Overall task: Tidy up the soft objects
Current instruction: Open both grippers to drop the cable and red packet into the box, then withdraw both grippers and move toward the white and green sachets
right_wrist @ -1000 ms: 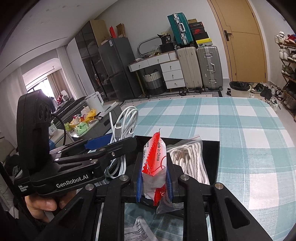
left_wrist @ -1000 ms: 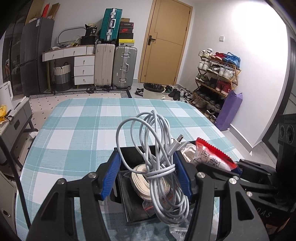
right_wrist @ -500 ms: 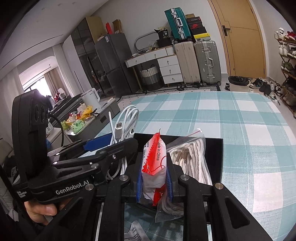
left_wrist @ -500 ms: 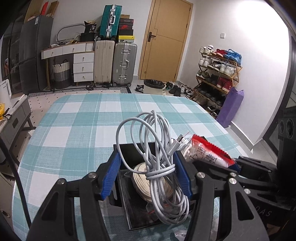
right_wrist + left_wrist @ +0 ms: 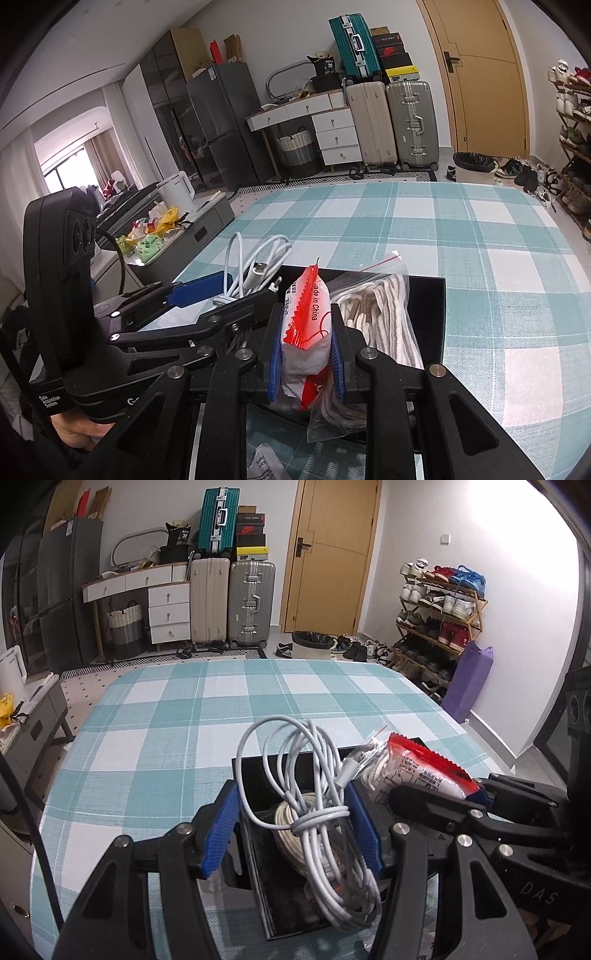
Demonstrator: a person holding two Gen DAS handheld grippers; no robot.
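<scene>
I keep both loads low over the black tray (image 5: 434,295) on the desk (image 5: 155,738) and should release only once each sits inside its walls. My left hand-held gripper (image 5: 291,827) is clamped on the bundled white cable (image 5: 325,812); my right hand-held gripper (image 5: 306,354) squeezes the red-and-white packet (image 5: 304,325). The tray holds a coil of cream cord (image 5: 286,819) and a zip bag of striped cord (image 5: 380,314).
</scene>
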